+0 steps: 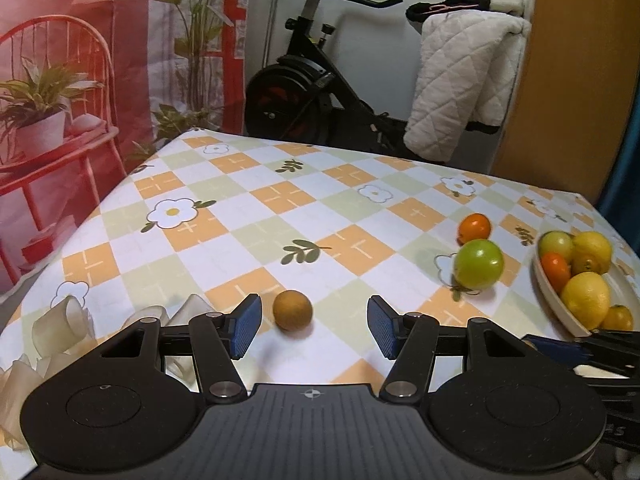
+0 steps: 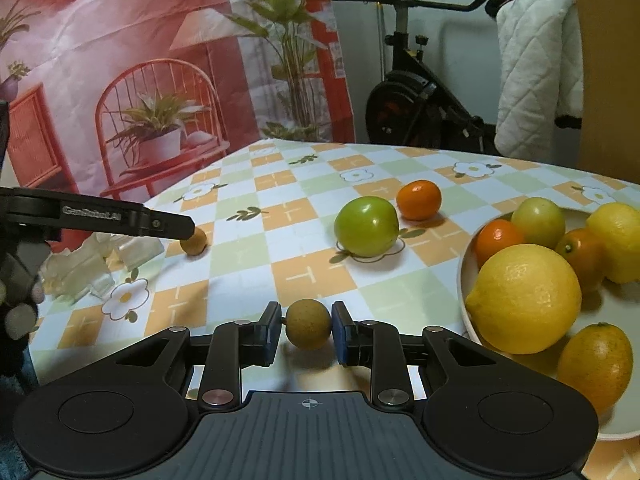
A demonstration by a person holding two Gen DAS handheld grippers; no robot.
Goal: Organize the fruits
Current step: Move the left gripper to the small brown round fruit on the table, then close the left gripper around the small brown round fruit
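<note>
Small brown round fruit [image 2: 308,324] sits pinched between the blue pads of the right gripper [image 2: 306,330], jaws closed down to the fruit's width. It hangs just above the checked tablecloth [image 2: 240,272], just left of the cream bowl [image 2: 466,312]. Step in hand, as I judge it: carrying this fruit to the bowl.

Bowl already holds two lemons, small oranges and a green fruit. Front of it is crowded by the big lemon [image 2: 524,298], so the next move likely calls for a lift over the rim and a swing right to a free patch before letting go; a low release risks the fruit rolling out.

Second brown fruit [image 1: 292,310] lies on the cloth between the fingers of the left gripper [image 1: 314,326]. Jaws spread wide, pads clear of it on both sides, nothing held. It looks lined up for a closing grasp.

Loose on the cloth further out: green apple-like fruit [image 2: 367,226] and small orange [image 2: 419,200], close together, near the bowl.

Pose: both grippers low, roughly level, pointing across the table. Left one reaches in from the left side in the right view.
</note>
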